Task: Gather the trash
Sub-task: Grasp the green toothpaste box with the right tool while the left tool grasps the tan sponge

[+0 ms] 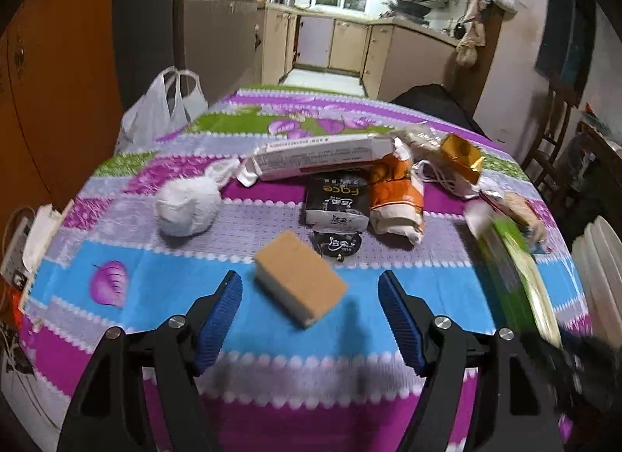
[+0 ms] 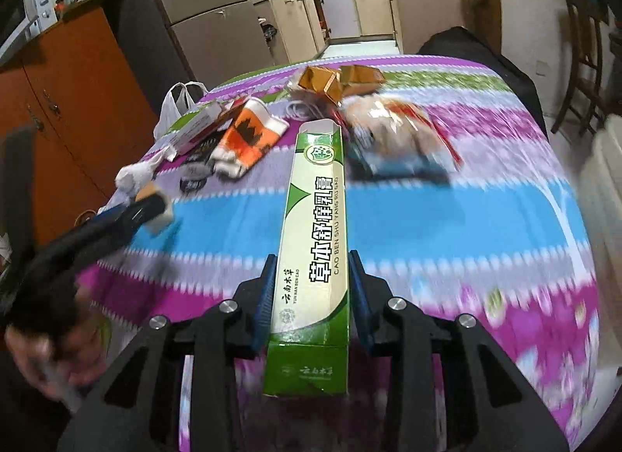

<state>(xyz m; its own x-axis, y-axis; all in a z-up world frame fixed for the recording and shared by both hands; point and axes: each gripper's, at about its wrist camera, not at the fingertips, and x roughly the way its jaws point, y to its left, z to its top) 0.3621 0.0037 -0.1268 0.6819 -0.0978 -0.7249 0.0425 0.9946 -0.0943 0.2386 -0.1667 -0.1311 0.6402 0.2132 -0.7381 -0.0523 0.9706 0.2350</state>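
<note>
My right gripper (image 2: 313,281) is shut on a long green and white carton (image 2: 315,242) and holds it above the table; the carton shows blurred in the left wrist view (image 1: 517,277). My left gripper (image 1: 311,296) is open, its blue pads on either side of a tan sponge block (image 1: 299,277) that lies on the cloth. Beyond it lie a white crumpled paper ball (image 1: 186,207), a black tissue pack (image 1: 336,199), an orange and white wrapper (image 1: 396,195), a long white box (image 1: 322,156) and a gold foil wrapper (image 1: 462,156).
The table has a striped purple, blue and green cloth (image 1: 155,281). A white plastic bag (image 1: 163,109) hangs at its far left edge. A clear snack bag (image 2: 400,133) lies at the right. An orange cabinet (image 2: 77,94) stands left, a chair (image 1: 552,141) right.
</note>
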